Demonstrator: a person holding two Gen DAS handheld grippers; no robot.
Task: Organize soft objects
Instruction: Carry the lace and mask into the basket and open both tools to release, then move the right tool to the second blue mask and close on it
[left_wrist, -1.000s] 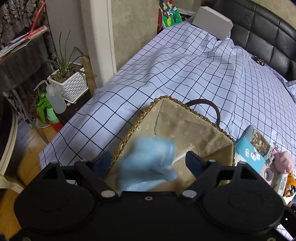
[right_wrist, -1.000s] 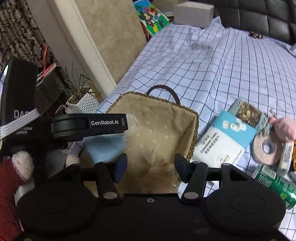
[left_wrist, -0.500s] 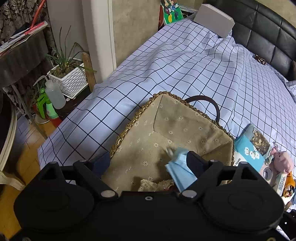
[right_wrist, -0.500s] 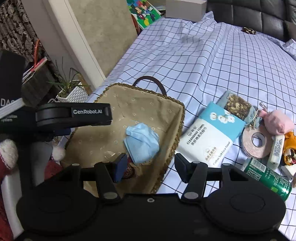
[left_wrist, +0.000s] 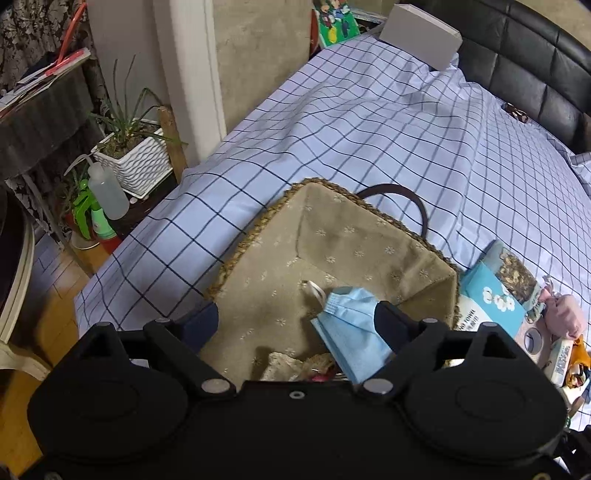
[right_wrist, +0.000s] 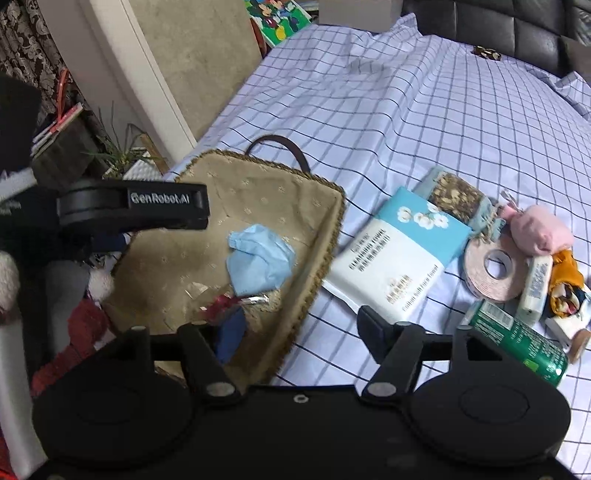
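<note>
Basket first, from my left wrist: one woven, cloth-lined basket (left_wrist: 354, 251) on the bed holds one crumpled blue face mask (left_wrist: 351, 325); my left gripper (left_wrist: 297, 321) stands spread and empty, jaws just widening. Right wrist: right gripper (right_wrist: 299, 328) spread, just opening, nothing between; next I'd reach for the one pink plush toy (right_wrist: 539, 230) among the clutter.

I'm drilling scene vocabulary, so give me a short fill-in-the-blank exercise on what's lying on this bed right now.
1. The blue face mask lies inside the ____.
2. The basket has a dark brown ____.
3. The roll of tape lies on the checked ____.
4. The drink can is coloured ____.

Missing words: basket; handle; sheet; green
</note>
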